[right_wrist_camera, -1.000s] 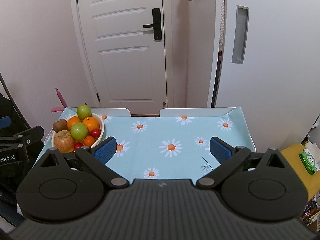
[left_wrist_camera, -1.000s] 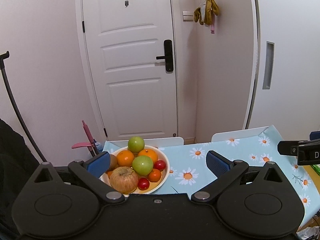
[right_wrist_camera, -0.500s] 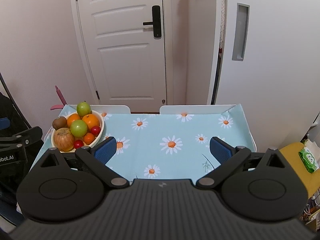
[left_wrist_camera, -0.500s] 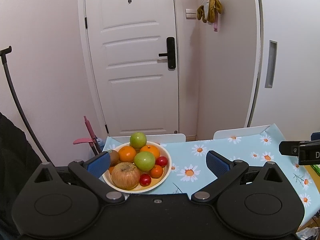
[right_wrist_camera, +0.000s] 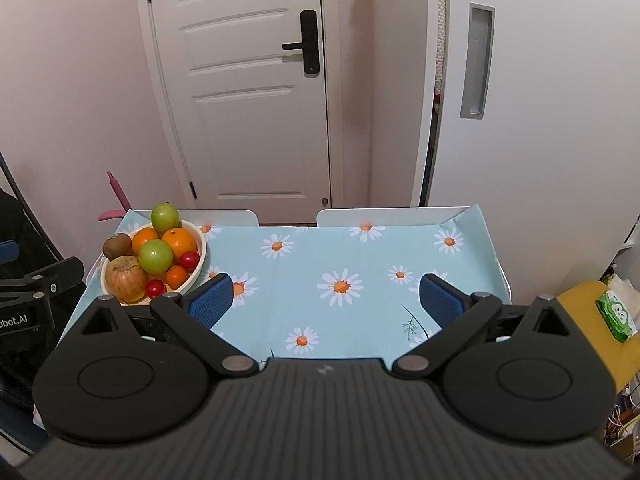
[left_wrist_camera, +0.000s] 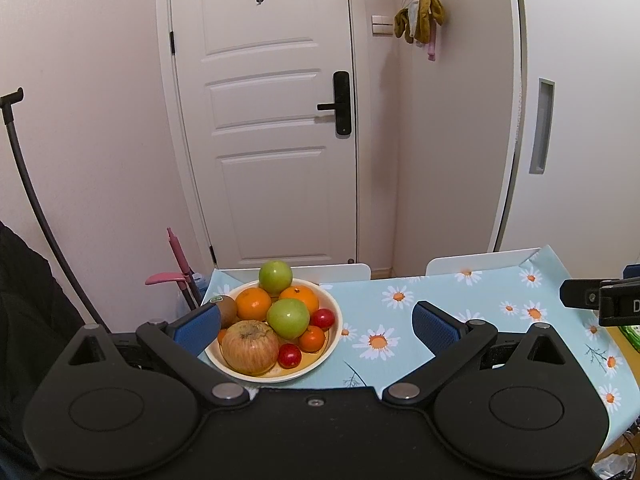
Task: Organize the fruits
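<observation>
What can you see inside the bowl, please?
The bowl holds two green apples, oranges, a brownish apple, a kiwi and small red fruits. Anything beneath the pile is hidden.

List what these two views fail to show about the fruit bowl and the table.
- Left wrist view: the bowl near rim and the kiwi are partly hidden by the left tongs.
- Both views: fruit lower in the pile is covered by the upper fruit.
- Right wrist view: the table near edge is hidden behind the right tongs.

Left claw (left_wrist_camera: 316,322) drawn back and raised, fruit bowl (left_wrist_camera: 334,334) now fully between its fingers
</observation>
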Tool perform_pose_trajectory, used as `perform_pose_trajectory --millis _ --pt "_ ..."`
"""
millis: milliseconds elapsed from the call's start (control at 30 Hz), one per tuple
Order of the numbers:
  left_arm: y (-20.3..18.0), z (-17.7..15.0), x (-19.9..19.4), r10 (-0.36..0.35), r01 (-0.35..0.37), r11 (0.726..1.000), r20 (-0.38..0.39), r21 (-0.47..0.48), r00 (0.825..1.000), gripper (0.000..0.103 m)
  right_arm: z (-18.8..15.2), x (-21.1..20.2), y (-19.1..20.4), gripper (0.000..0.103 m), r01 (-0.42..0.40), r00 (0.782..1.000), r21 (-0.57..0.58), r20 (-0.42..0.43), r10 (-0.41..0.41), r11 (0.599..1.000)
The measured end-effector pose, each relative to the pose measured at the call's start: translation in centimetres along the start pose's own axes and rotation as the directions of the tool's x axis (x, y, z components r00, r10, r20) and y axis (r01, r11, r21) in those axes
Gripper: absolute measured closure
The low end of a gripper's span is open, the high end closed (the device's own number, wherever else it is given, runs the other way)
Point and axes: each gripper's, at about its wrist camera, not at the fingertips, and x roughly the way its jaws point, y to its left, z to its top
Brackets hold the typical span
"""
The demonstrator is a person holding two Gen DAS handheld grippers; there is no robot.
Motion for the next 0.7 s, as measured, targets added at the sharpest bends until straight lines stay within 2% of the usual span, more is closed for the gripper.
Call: perform_pose_trajectory --millis 700 --pt "-0.10 -0.68 0.40 0.004 -0.004 1.000 -0.031 -0.002 1.000 0.000 -0.26 0.17 0.07 0.000 0.003 1.000 0.002 -0.014 -0.003 1.000"
